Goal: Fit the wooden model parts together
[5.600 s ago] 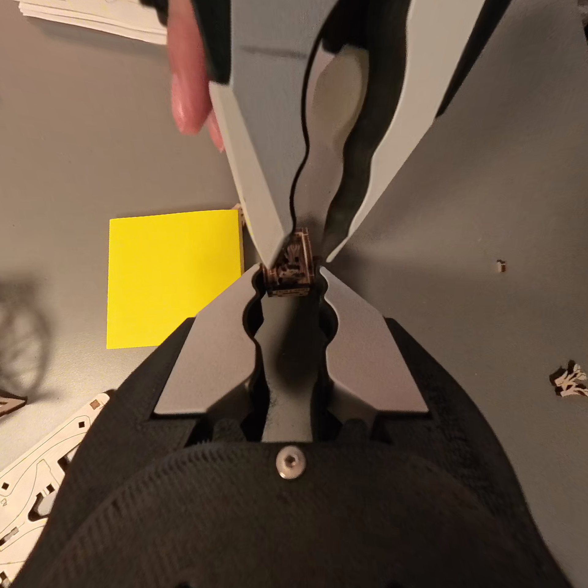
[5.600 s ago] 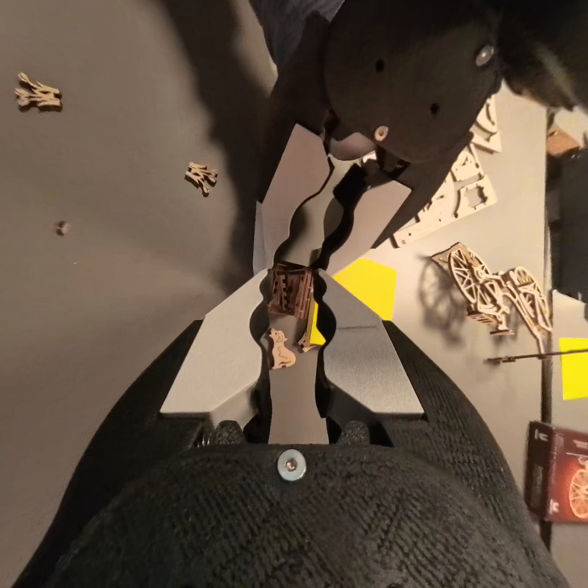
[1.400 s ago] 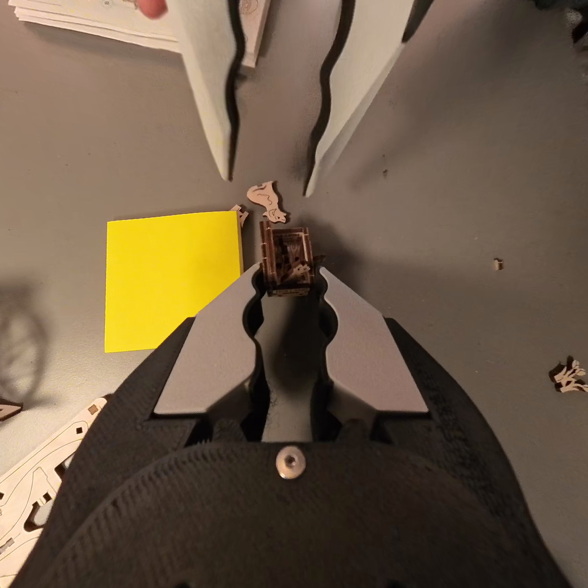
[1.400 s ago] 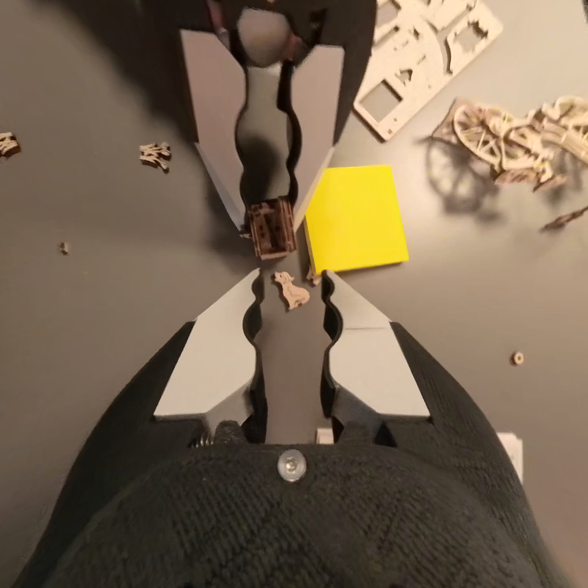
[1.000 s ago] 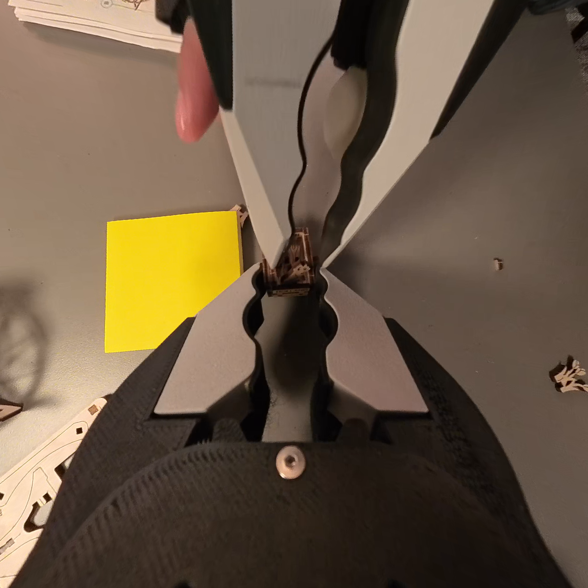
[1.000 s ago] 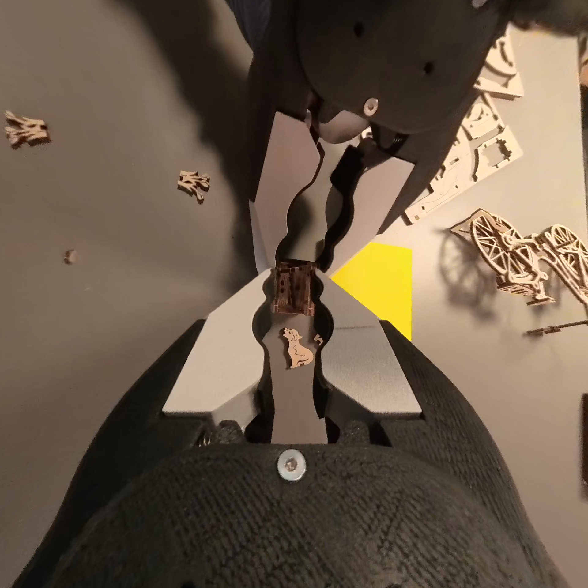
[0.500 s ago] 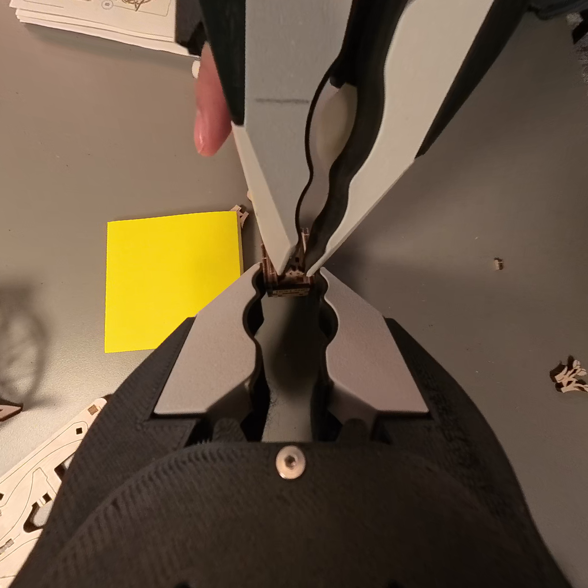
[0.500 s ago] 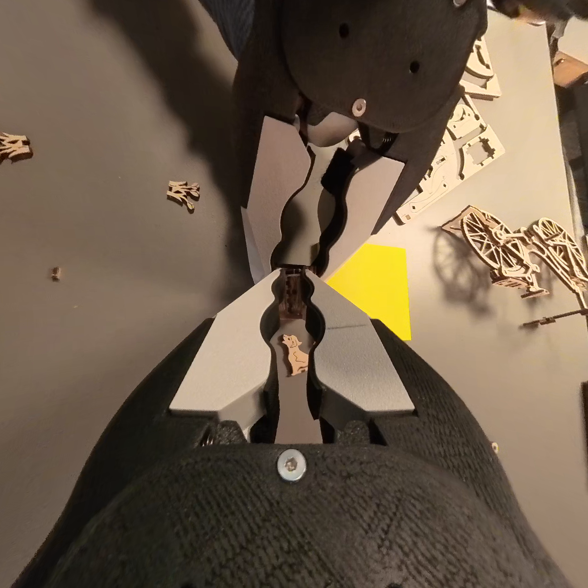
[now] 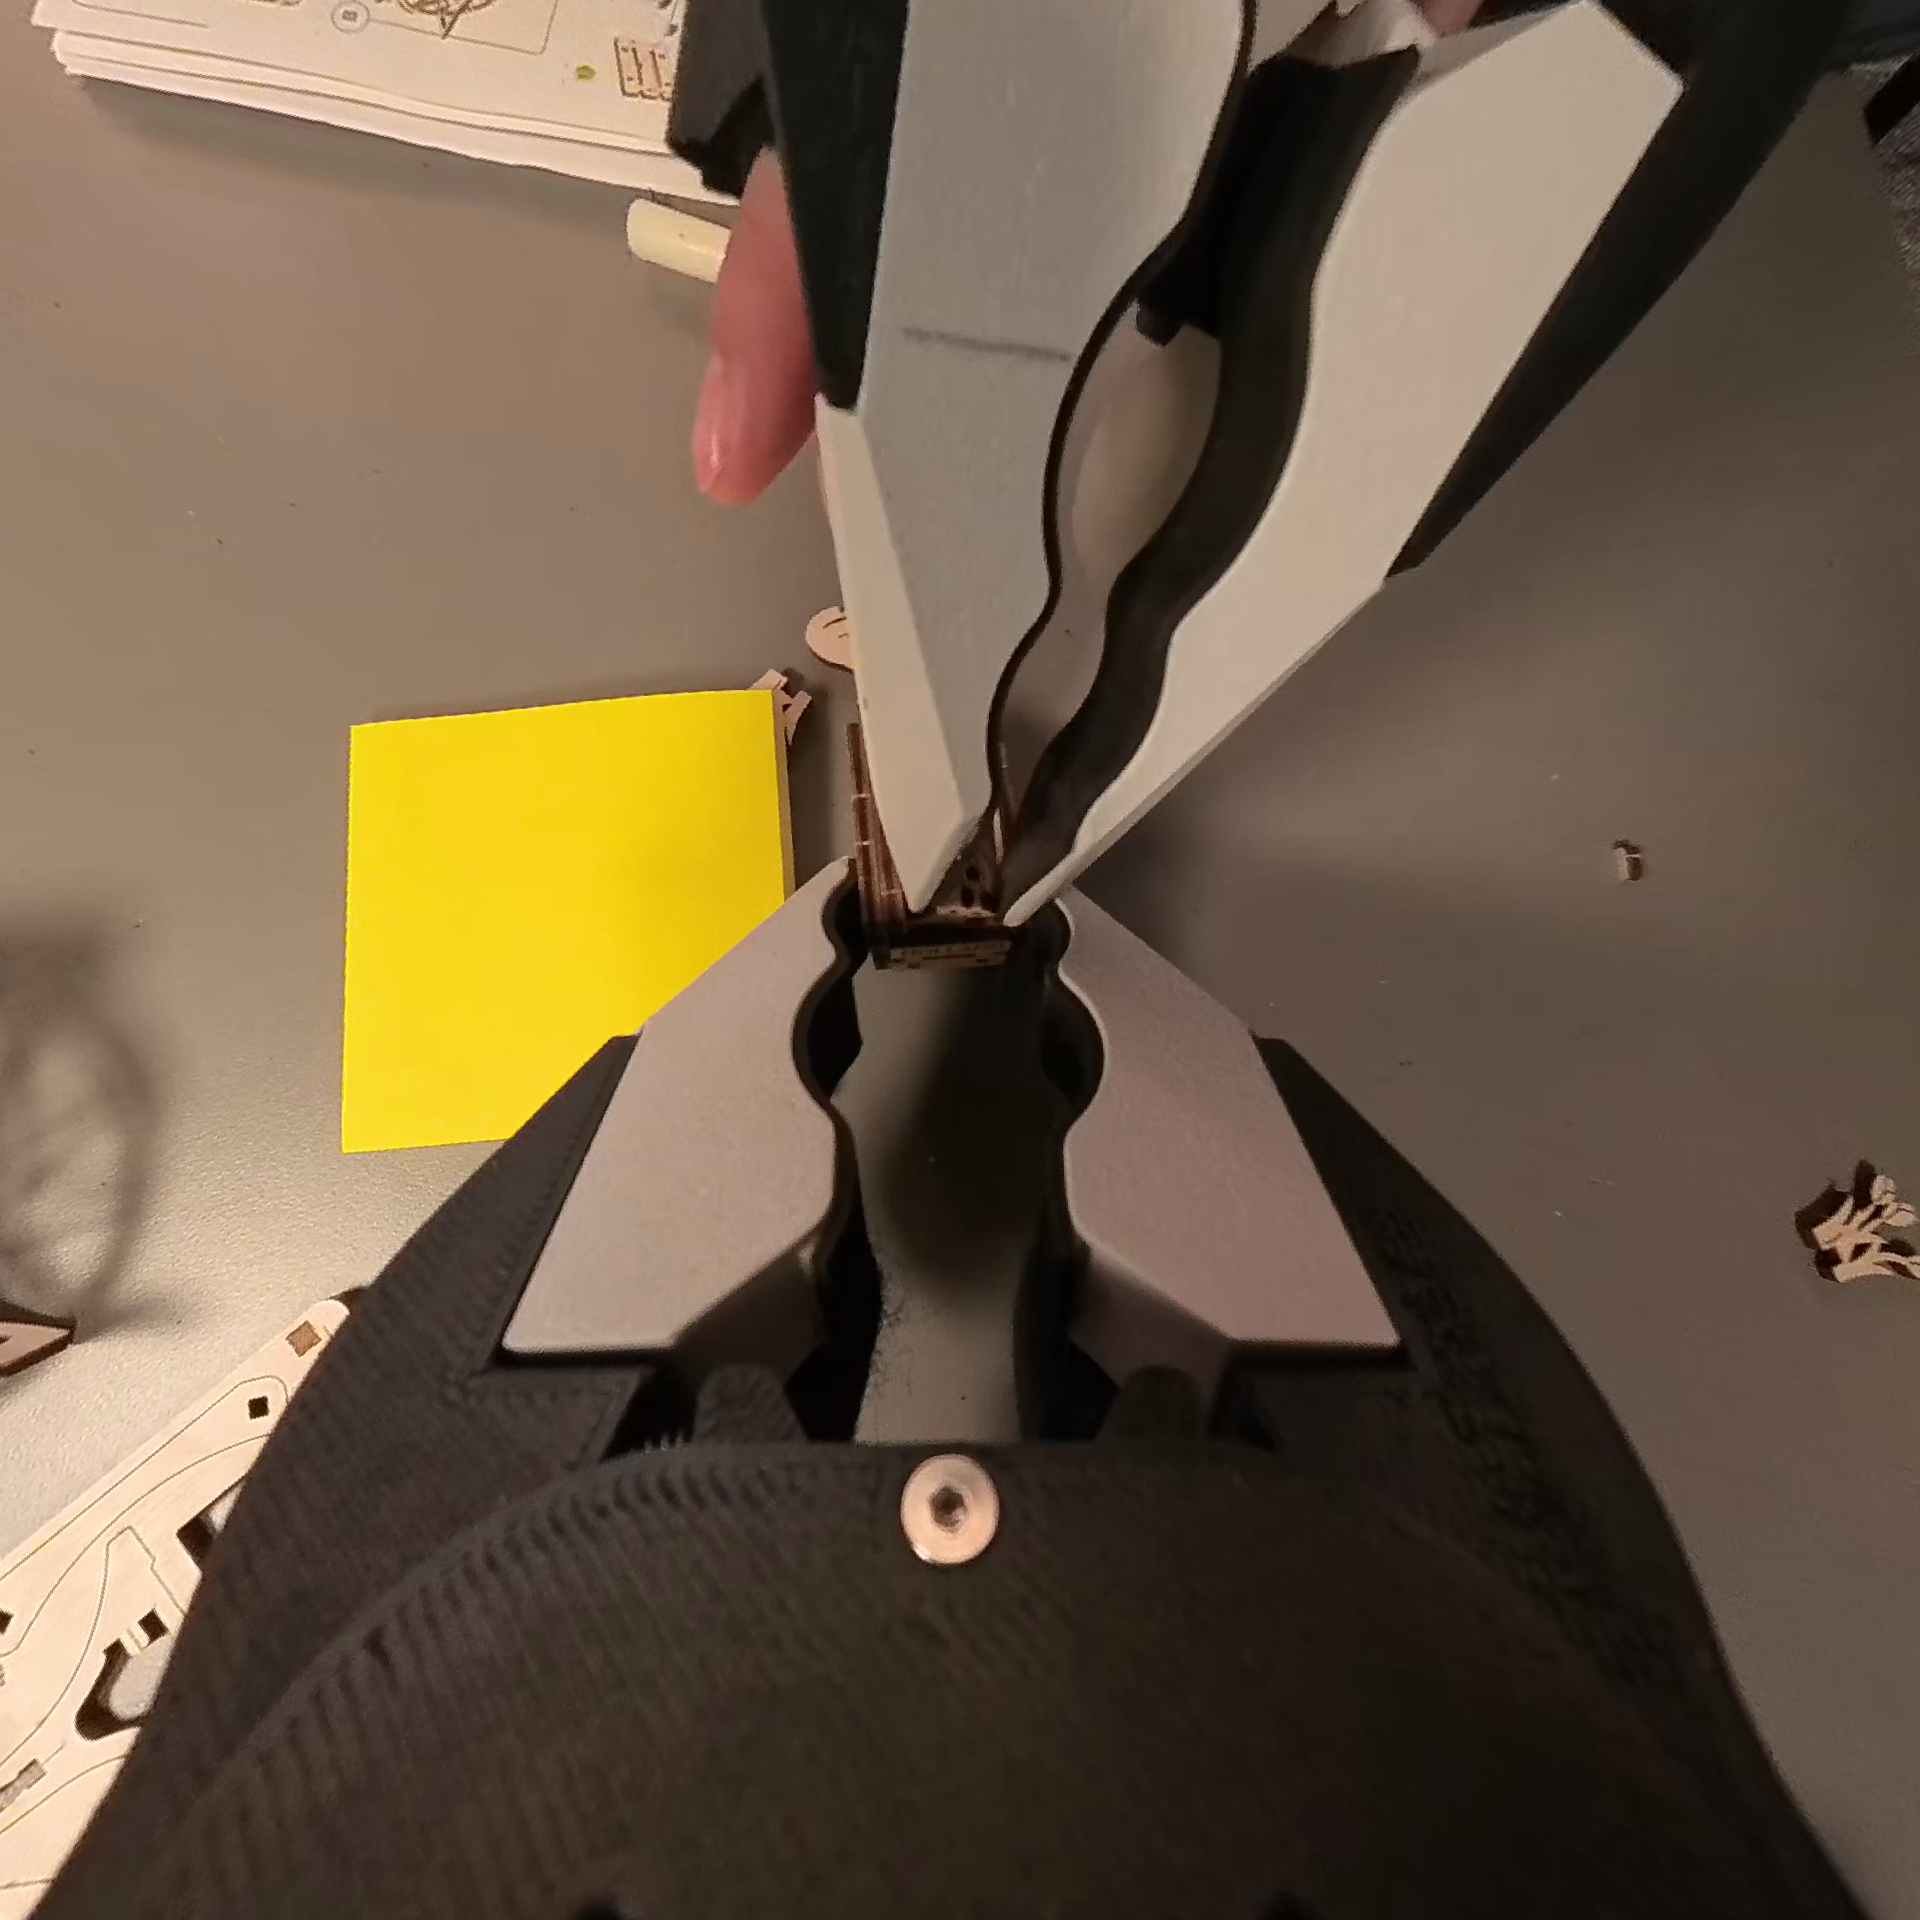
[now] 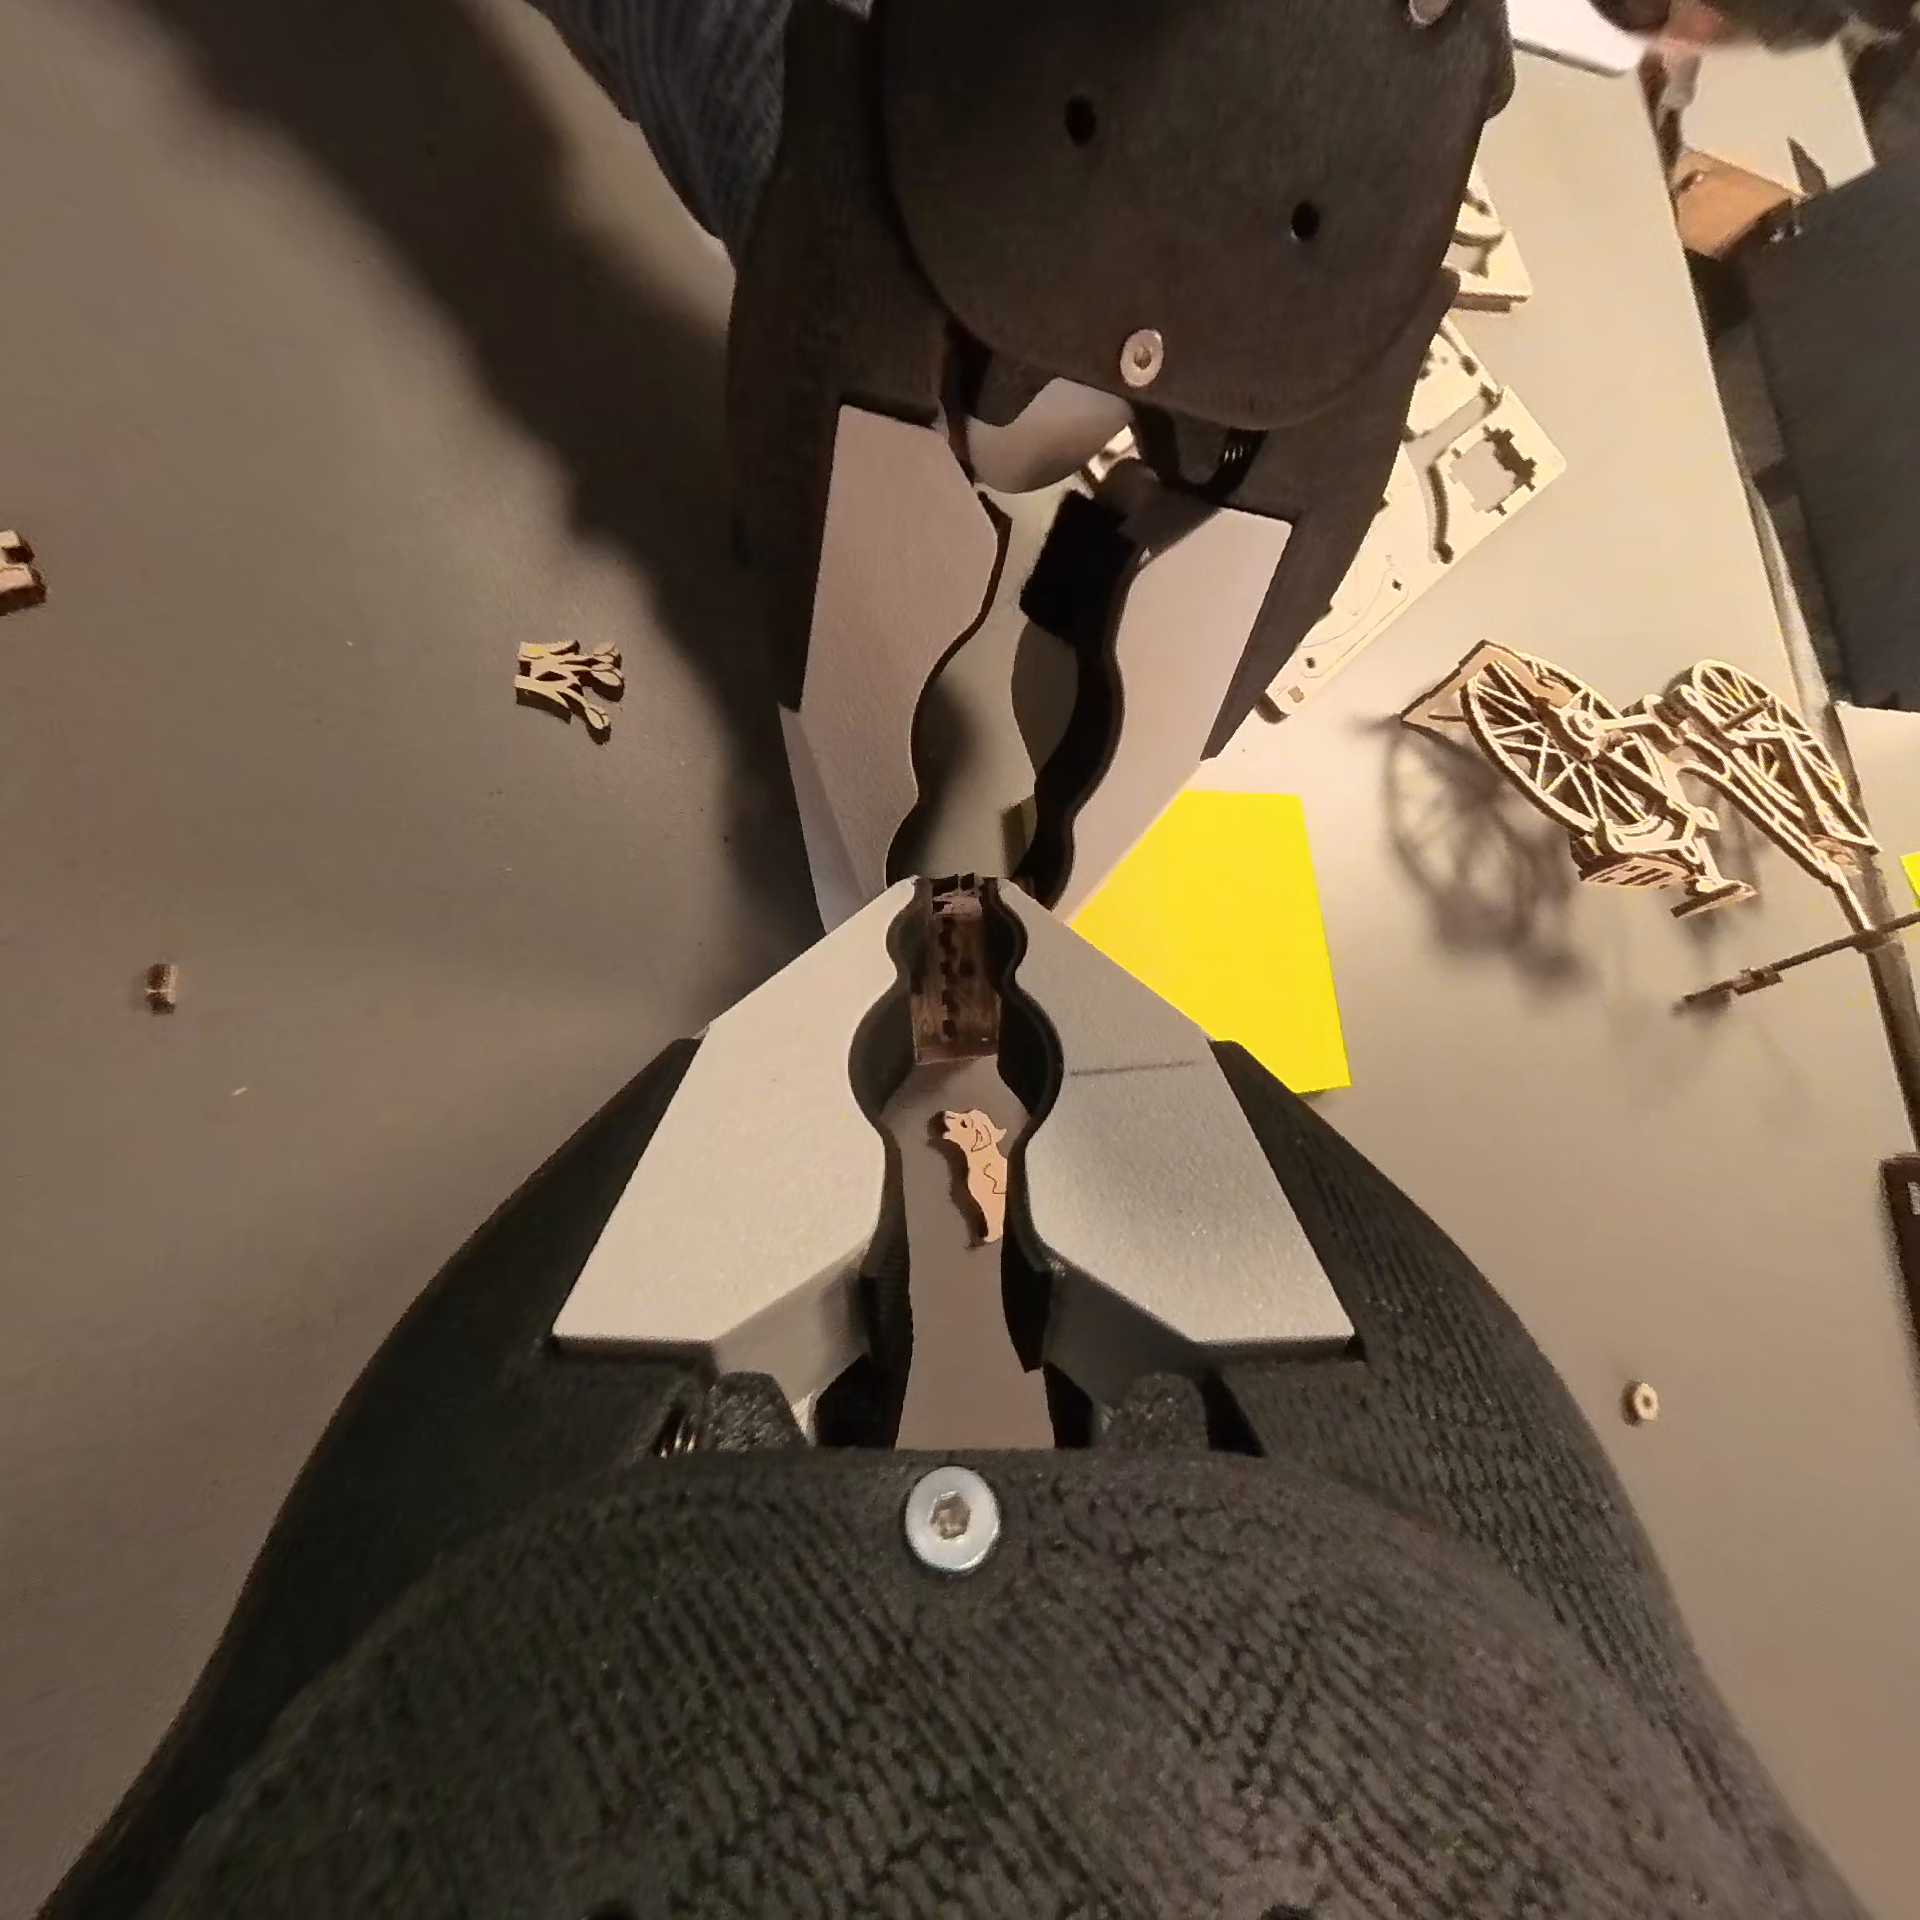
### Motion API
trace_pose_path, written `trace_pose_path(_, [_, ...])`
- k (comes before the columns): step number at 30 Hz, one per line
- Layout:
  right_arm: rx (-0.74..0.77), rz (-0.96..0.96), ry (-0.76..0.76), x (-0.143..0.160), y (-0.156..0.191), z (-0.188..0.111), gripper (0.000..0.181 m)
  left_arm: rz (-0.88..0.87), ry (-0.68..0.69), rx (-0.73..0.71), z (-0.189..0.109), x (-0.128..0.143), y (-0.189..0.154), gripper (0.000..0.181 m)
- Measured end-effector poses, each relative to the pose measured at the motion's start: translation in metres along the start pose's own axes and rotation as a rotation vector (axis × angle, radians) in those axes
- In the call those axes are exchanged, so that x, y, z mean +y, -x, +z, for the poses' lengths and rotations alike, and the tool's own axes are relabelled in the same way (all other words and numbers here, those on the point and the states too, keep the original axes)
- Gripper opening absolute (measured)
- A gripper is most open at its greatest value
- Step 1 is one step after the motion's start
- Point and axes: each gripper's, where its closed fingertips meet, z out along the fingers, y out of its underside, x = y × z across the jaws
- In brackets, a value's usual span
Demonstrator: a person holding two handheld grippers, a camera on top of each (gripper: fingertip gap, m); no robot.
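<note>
Your left gripper [image 9: 940,920] clamps the small wooden box [image 9: 940,940] above mid-desk [image 9: 312,468]; your right gripper [image 10: 956,894] pinches its inner panel. The dog cutout [image 10: 977,1169] lies loose on the desk, unfitted.

A small dark-brown wooden box part [image 9: 940,928], laser-cut with notched edges, sits pinched between both hand-held grippers' tips; a pale wooden dog cutout [image 10: 974,1171] lies flat at its 6 o'clock.

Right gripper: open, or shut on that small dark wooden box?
Shut on the wooden box: the right gripper has both fingertips pressed against the box's sides, while the left gripper holds its other end.
</note>
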Motion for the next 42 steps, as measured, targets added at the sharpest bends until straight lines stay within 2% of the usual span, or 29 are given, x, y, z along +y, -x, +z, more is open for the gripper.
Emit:
trace_pose_path(11, [-0.008,0.014,-0.024,0.000,0.000,-0.001,0.009,0.001,-0.001,0.001,0.000,0.000,0.000,0.028])
trace_pose_path(16, [0.013,0.024,-0.036,0.004,-0.008,-0.016,0.023,0.001,-0.002,0.001,0.000,0.000,0.000,0.028])
trace_pose_path(20, [0.069,0.077,0.073,0.037,-0.026,-0.032,0.026,0.001,-0.003,0.002,0.000,0.000,0.000,0.028])
trace_pose_path(26, [-0.026,0.164,0.197,0.061,-0.016,-0.039,0.025,0.000,-0.003,0.002,0.000,0.000,0.000,0.028])
trace_pose_path(31, [-0.113,0.032,0.311,0.062,-0.008,-0.034,0.027,0.001,-0.004,0.004,0.000,0.000,0.000,0.028])
trace_pose_path(37, [-0.237,-0.163,0.298,0.056,-0.004,-0.019,0.027,0.005,0.005,0.010,-0.001,0.001,-0.001,0.028])
trace_pose_path(42, [-0.326,-0.207,0.392,0.060,-0.002,-0.014,0.020,0.007,0.007,0.011,-0.001,0.001,-0.001,0.028])
